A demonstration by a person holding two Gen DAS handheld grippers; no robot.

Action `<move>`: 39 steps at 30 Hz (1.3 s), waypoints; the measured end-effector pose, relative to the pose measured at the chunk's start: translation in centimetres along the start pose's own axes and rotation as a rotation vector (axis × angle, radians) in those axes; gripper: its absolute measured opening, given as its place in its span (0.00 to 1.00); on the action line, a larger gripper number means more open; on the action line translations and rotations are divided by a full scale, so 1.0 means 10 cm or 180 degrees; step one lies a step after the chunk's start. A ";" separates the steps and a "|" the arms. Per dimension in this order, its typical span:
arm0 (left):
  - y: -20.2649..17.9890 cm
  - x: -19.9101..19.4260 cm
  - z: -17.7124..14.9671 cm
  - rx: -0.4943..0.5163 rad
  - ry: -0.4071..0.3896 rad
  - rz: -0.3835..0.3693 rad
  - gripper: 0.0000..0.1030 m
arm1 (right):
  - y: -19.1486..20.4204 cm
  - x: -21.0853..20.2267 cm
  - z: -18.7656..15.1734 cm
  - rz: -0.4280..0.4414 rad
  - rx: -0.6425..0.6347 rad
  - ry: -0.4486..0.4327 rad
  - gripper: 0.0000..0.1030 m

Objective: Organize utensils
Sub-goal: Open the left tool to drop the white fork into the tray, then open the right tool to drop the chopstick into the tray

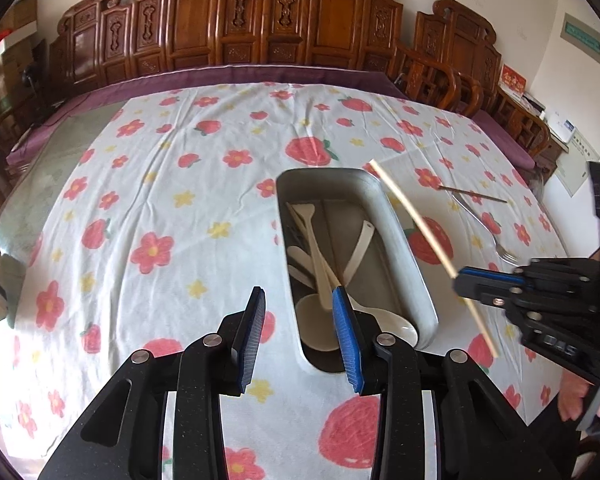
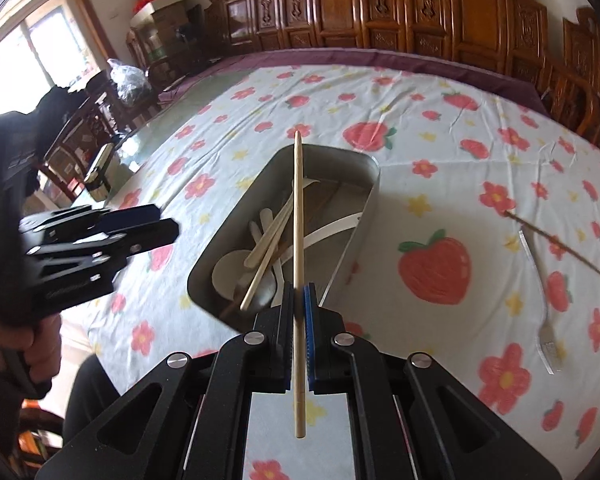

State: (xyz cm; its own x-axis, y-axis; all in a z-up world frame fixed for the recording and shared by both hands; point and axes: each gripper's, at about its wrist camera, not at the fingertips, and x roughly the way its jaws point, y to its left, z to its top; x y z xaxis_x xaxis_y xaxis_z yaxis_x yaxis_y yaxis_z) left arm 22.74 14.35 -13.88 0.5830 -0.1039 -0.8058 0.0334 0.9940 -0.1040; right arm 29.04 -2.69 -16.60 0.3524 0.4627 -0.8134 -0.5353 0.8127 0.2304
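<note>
Left wrist view: a grey metal tray (image 1: 404, 240) sits right of the frame's centre on the bench (image 1: 180, 184). Pale spoons (image 1: 320, 280) and flat sticks lie jumbled inside it. At the right edge the right claw (image 1: 460, 280) is clamped on a light wooden chopstick (image 1: 416, 224), which slants from upper left to lower right above the tray's right rim. Further right, a fork (image 1: 484, 224) and a dark thin stick (image 1: 474, 195) lie on the cloth. The left claw (image 1: 298, 300) at the bottom stands part open, with nothing between its pads; its blue pad overlaps the tray's near end in the picture. A floral and strawberry cloth covers the bench, and carved wooden chairs line the far side.

Right wrist view: the right claw (image 2: 299, 300) grips the chopstick (image 2: 298, 216) tight; the stick runs up the frame's middle, over the tray (image 2: 364, 216) and its spoons (image 2: 230, 272). The fork (image 2: 540, 292) and dark stick (image 2: 552, 244) lie at the right. The left claw (image 2: 168, 220) hangs at the left, a hand (image 2: 28, 340) below it. A window shows in the upper left.
</note>
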 end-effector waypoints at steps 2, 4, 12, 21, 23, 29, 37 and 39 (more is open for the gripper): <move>0.04 -0.02 0.00 -0.0014 -0.0013 0.0006 0.32 | 0.00 0.09 0.05 0.0018 0.0055 0.0025 0.06; 0.07 -0.04 -0.02 -0.0019 -0.0023 0.0013 0.32 | -0.01 0.19 0.09 0.0064 0.0149 0.0058 0.06; 0.12 -0.12 -0.01 -0.0022 -0.0072 0.0031 0.32 | -0.01 0.41 0.24 0.0064 0.0265 0.0086 0.06; 0.08 -0.19 0.02 0.0003 -0.0119 0.0025 0.32 | -0.02 0.39 0.38 0.0055 0.0224 0.0026 0.11; 0.05 -0.20 0.02 0.0017 -0.0122 0.0022 0.33 | -0.06 0.37 0.36 0.0021 0.0240 0.0018 0.11; -0.04 -0.23 0.03 0.0039 -0.0137 -0.0030 0.33 | -0.20 0.16 0.20 -0.0101 0.0202 -0.0053 0.11; -0.27 -0.30 0.09 0.0139 -0.0194 -0.0096 0.34 | -0.44 -0.38 -0.08 -0.0377 0.0173 -0.0301 0.11; -0.35 -0.31 0.11 0.0169 -0.0209 -0.0117 0.39 | -0.52 -0.51 -0.15 -0.0446 0.0194 -0.0344 0.11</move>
State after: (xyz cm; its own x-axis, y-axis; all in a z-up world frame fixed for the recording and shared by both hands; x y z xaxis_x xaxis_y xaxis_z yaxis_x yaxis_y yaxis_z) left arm 21.71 11.23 -10.33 0.6325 -0.1397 -0.7618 0.0977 0.9901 -0.1005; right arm 28.87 -9.86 -14.44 0.5025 0.3761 -0.7784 -0.4287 0.8903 0.1534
